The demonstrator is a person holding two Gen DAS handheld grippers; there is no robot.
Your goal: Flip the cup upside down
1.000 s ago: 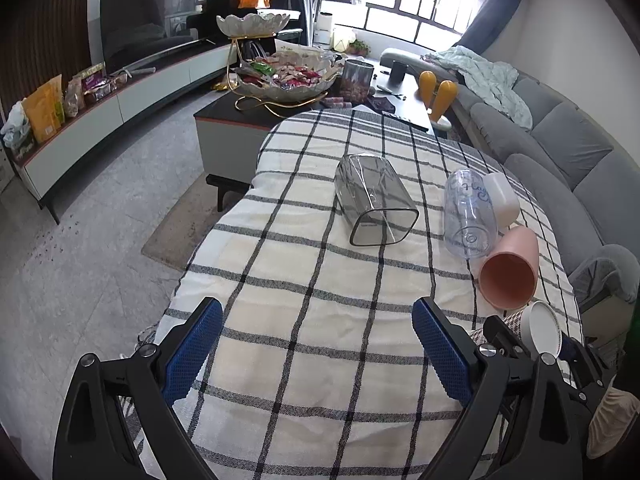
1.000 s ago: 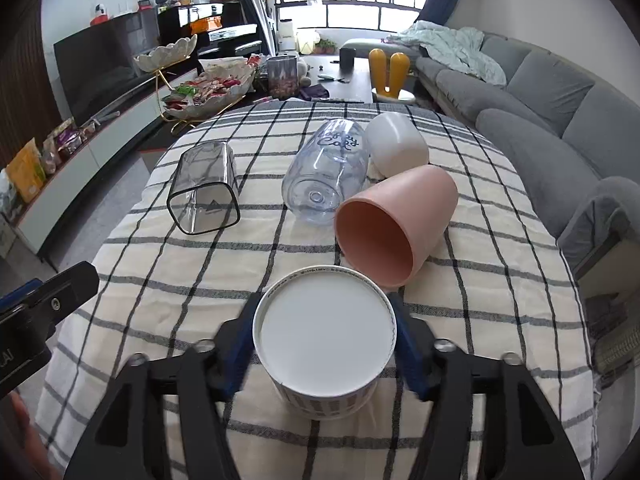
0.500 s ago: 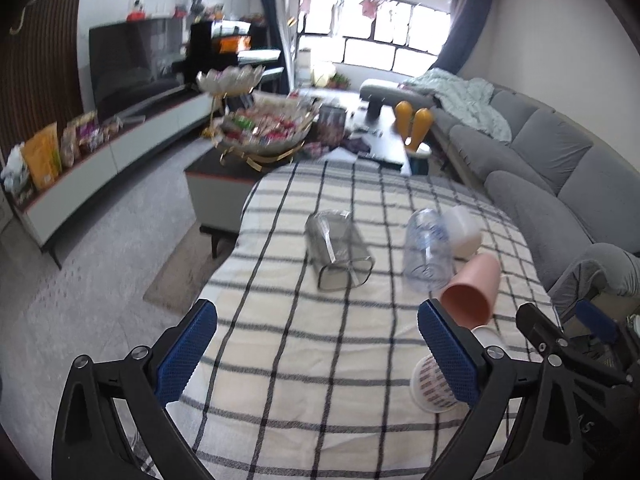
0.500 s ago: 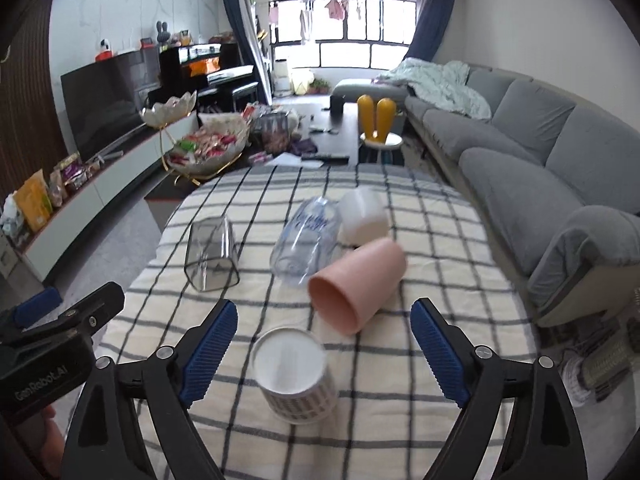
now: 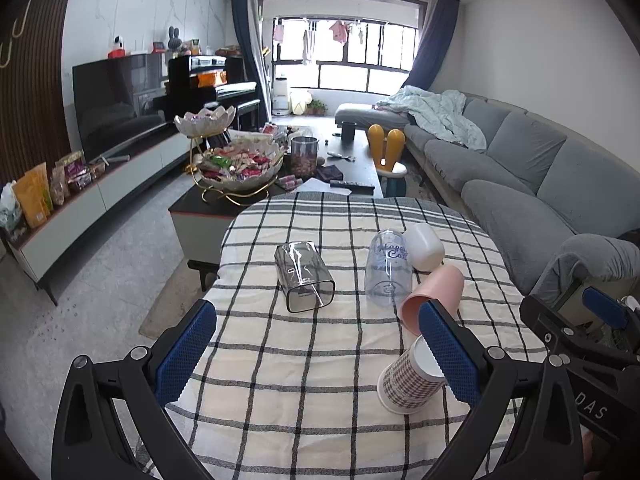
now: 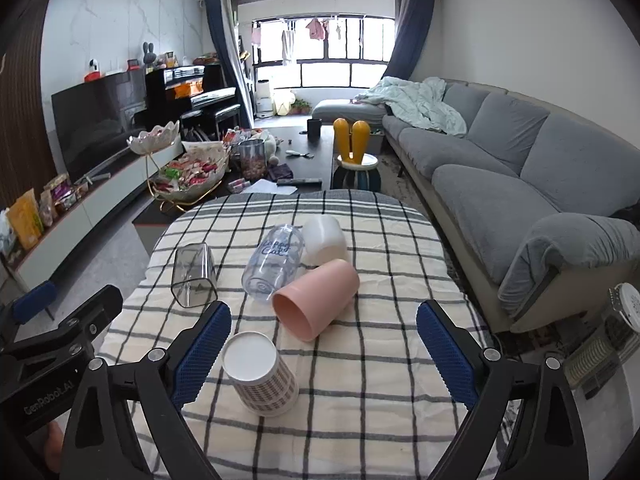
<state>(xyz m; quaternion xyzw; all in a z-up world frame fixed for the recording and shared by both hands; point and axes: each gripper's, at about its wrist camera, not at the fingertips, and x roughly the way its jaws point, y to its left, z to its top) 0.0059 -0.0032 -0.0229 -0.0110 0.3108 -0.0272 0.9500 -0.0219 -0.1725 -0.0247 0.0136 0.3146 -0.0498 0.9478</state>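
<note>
Upturned paper cup on the tablecloth, nearest; four tipped cups behind it.

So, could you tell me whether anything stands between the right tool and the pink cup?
Nothing visible does. Only bare cloth lies between the open right tool and the pink cup; the checked paper cup stands to the left, beside one finger.

Left gripper: being held above the near table edge, blue pads wide apart, nothing between them.
Checked paper cup: standing upside down on the checked tablecloth, partly hidden by the right pad.
Pink cup: lying on its side, touching the clear cup.
</note>
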